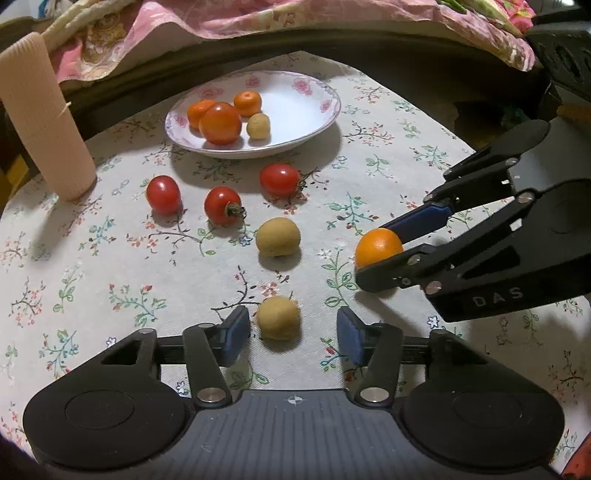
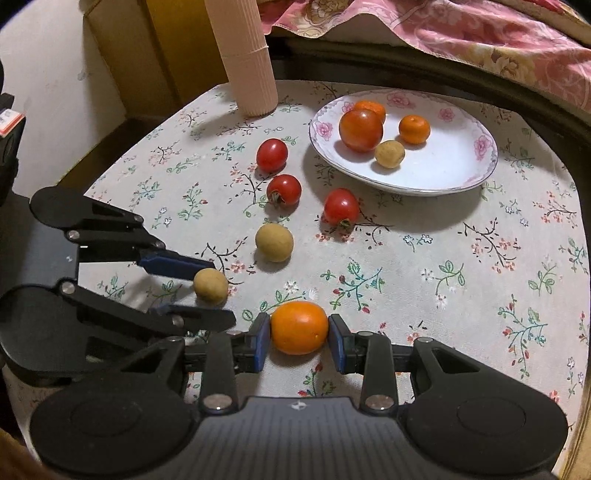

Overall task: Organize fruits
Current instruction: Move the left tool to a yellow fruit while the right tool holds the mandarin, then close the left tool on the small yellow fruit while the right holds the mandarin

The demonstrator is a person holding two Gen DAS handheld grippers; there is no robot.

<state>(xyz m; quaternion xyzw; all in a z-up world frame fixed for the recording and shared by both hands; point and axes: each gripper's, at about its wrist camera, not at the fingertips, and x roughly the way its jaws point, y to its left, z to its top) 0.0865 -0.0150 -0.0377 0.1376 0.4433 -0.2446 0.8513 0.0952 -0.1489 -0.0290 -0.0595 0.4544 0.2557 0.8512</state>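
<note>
My right gripper is shut on an orange tomato, low over the cloth; it also shows in the left wrist view. My left gripper is open around a tan round fruit, its pads apart from it; the same fruit shows in the right wrist view. A second tan fruit lies just beyond. Three red tomatoes lie in front of the floral plate, which holds a large orange tomato, two small oranges and a tan fruit.
A tall pink ribbed cylinder stands at the far left of the floral tablecloth. A dark curved table rim and pink bedding lie behind the plate.
</note>
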